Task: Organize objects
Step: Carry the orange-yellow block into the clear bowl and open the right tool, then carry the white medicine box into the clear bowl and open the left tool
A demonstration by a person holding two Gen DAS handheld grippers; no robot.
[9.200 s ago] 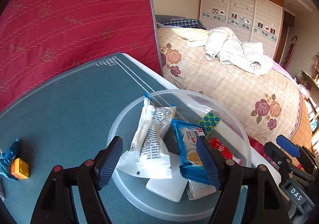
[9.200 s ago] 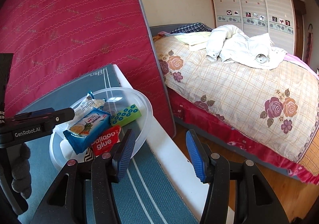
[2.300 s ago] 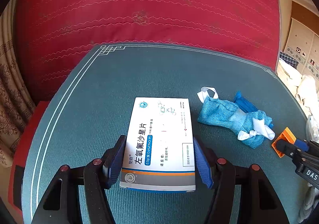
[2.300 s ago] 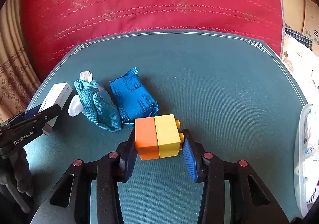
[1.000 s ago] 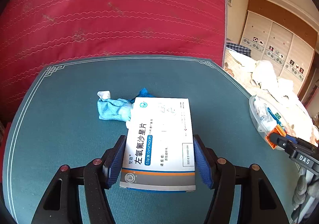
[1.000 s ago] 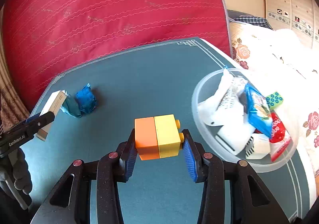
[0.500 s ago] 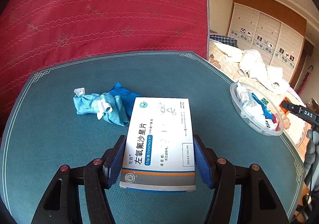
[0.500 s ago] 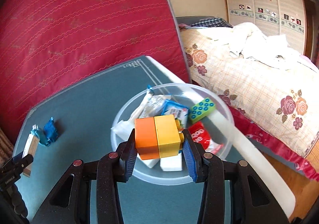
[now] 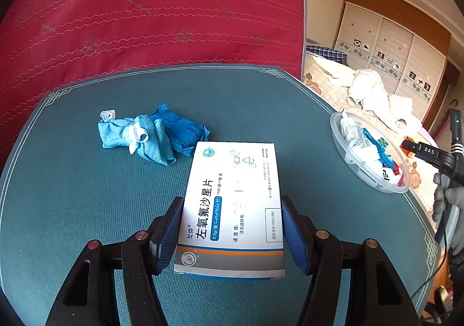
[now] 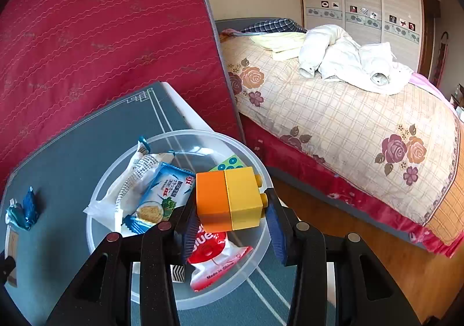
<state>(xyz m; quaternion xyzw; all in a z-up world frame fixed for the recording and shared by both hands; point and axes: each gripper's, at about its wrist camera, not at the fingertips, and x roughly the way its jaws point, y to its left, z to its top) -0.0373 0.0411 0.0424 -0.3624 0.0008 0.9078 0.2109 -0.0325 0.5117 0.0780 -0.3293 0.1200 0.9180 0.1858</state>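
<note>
My left gripper point(image 9: 230, 234) is shut on a white medicine box point(image 9: 232, 204) with blue print, held above the teal table mat point(image 9: 72, 210). My right gripper point(image 10: 230, 224) is shut on an orange and yellow toy brick point(image 10: 229, 202) and hangs over the clear plastic bowl point(image 10: 185, 294). In the bowl lie a blue biscuit packet point(image 10: 162, 198), a white wrapper point(image 10: 130, 180), a red glue packet point(image 10: 214, 256) and a green dotted piece point(image 10: 230, 163). In the left wrist view the bowl point(image 9: 345, 149) stands at the mat's right edge, with the right gripper's body beside it.
A blue cloth pouch point(image 9: 136, 137) and a dark blue packet point(image 9: 179, 131) lie on the mat behind the box. A red quilted mattress point(image 9: 145, 15) stands against the table's far side. A bed point(image 10: 348, 111) with white clothes lies to the right, over wooden floor.
My right gripper has swung right with the brick, from over the open mat to above the bowl. My left gripper has turned right with the box, bringing the bowl further into view.
</note>
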